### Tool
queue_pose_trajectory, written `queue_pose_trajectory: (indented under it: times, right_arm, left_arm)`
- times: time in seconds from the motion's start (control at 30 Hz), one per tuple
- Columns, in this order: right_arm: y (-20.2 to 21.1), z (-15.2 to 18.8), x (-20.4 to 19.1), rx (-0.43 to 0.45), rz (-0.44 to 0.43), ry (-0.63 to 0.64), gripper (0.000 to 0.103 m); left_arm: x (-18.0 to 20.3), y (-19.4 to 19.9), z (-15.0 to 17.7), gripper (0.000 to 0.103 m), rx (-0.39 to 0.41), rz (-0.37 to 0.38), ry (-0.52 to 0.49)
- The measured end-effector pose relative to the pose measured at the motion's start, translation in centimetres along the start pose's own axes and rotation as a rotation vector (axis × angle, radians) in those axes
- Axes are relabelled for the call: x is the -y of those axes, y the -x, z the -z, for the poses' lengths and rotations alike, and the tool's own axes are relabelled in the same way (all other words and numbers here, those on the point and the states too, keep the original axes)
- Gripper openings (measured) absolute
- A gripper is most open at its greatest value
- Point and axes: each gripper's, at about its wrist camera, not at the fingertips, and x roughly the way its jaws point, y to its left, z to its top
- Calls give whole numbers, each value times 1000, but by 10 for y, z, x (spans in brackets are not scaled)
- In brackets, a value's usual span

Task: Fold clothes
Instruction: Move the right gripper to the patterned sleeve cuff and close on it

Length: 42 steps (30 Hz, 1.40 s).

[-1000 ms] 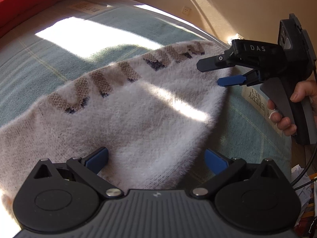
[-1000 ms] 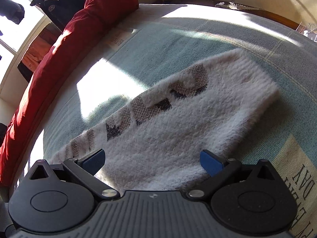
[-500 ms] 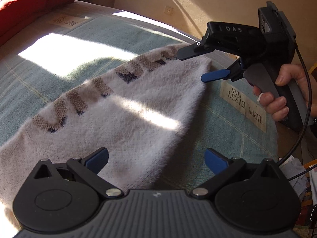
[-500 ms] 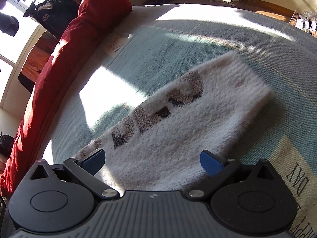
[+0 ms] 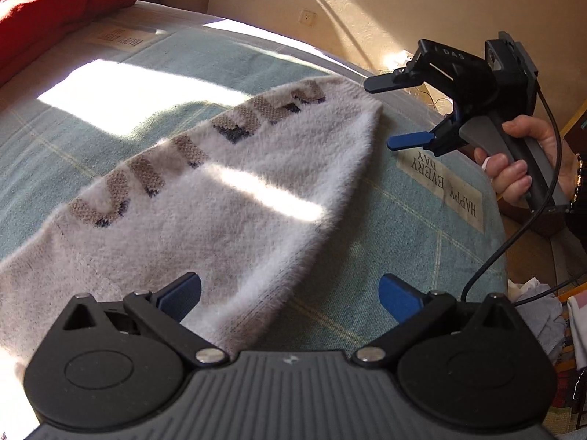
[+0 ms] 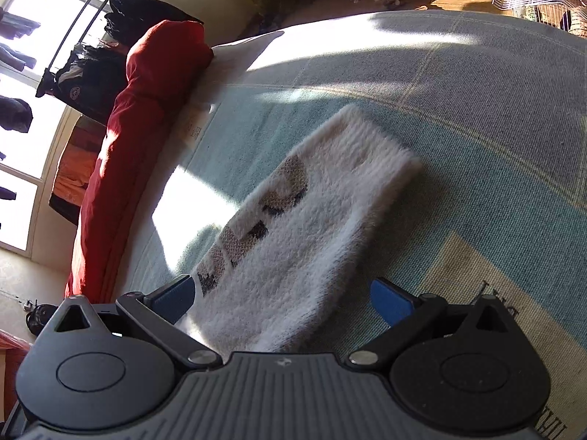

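Nearest to the left wrist camera, the left gripper [image 5: 290, 295] has its 2 blue-padded fingers spread wide and grips nothing; the near end of the sweater lies below and between them. The sweater [image 5: 205, 198] is a fluffy pale garment with brown and dark blue block lettering along 1 edge, folded into a long strip and lying flat on the bedspread [image 5: 422, 234], a blue-green checked cover. A band of sunlight crosses the middle of the sweater. Printed labels reading "HAPPY EVERY DAY" [image 5: 447, 179] sit on the bedspread just beside the far right edge of the sweater. Further out, the right gripper [image 5: 383, 113] is held in the air by a hand [image 5: 521, 161] beyond the far end of the sweater, apart from the fabric, with its 2 fingers fully spread and nothing between them. From the right wrist view, the right gripper [image 6: 280, 299] looks along the sweater [image 6: 293, 242], which runs away diagonally across the bedspread [image 6: 477, 117]. At the far side, a red pillow [image 6: 121, 154] lies along the edge of the bed, with dark clothes [image 6: 88, 77] hanging by a bright window behind it.
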Motion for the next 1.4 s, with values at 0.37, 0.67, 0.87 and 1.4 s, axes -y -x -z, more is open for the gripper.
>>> queue_pose_trajectory:
  times: [0.37,0.67,0.87,1.4]
  right_arm:
    - [-19,-5,27,34,-38,-141,103]
    - [-35,-35,24,73,-48,-144,103]
    - [-30,-34,30,34,-74,-203,103]
    - [-48,-45,24,-5,-158,-179,103]
  left_arm:
    - [1,12,37,102,-102,4,95]
    - [-1,13,26,102,-59,-11,108]
    - [-6,16,26,102,-58,-20,132]
    - [-2,19,27,102,-48,-5,162]
